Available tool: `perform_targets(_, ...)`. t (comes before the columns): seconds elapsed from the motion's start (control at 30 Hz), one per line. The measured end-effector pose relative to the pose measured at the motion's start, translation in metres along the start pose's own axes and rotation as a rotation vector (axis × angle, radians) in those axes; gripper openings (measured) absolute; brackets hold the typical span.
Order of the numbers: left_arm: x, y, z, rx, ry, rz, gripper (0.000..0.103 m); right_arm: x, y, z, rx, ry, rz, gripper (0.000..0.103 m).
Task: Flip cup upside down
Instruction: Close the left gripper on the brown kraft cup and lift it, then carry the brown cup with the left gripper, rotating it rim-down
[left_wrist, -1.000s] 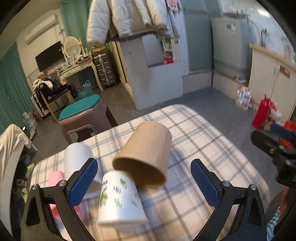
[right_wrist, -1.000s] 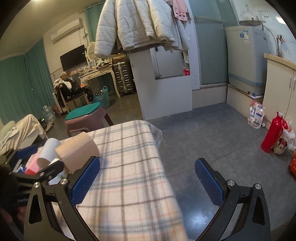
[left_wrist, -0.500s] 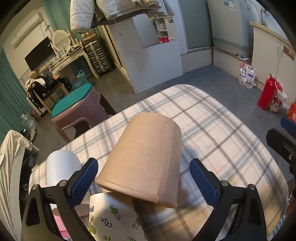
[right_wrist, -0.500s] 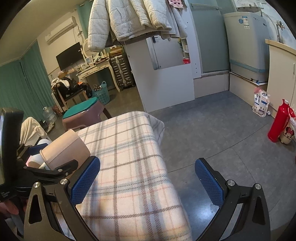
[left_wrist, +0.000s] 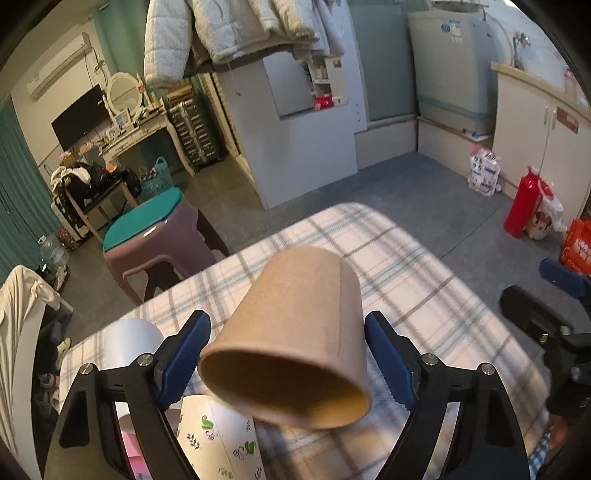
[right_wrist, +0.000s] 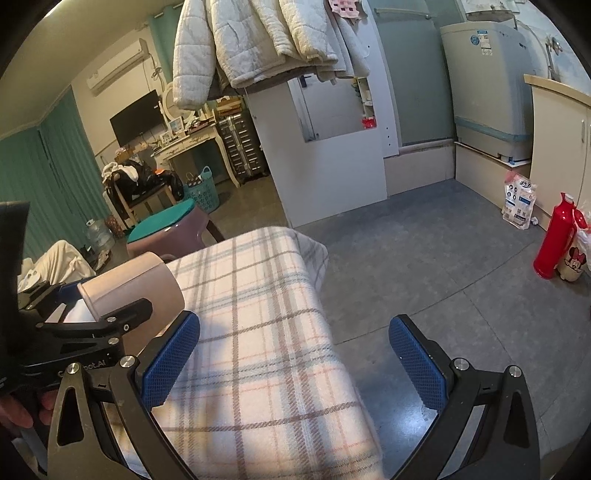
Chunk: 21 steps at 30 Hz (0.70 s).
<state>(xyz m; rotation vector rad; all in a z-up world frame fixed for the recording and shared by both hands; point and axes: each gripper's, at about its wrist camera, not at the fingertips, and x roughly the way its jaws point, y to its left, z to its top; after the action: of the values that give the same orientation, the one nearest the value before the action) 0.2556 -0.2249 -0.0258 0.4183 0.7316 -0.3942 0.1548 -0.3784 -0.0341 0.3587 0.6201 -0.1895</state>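
Left tool (left_wrist: 284, 354) clenched on tilted brown cup (left_wrist: 295, 339), above patterned cup (left_wrist: 221, 439) and white cup (left_wrist: 131, 341); right tool (right_wrist: 291, 354) released.

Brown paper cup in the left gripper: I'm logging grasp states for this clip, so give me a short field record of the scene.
target: brown paper cup, lying on its side, open mouth toward the left wrist camera
left gripper: shut on the cup, one pad on each side of it
cup contact with table: cannot tell
right gripper: open, holding nothing, over the right edge of the plaid tablecloth
nearby: leaf-print paper cup below the brown one; plain white cup to the left
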Motion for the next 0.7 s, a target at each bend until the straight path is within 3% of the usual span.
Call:
perform_targets(0.43, -0.084, 0.003, -0.009, -0.038, -0.115, -0.011, 0.086, -0.060, 0.015, 0.009, -0.026, -0.073, 0.011, 0.103)
perform_targets(0.7, -0.144, 0.044, -0.050, -0.125, -0.154, 0.083, 0.086, -0.090, 0.039, 0.000, -0.062, -0.092, 0.041, 0.103)
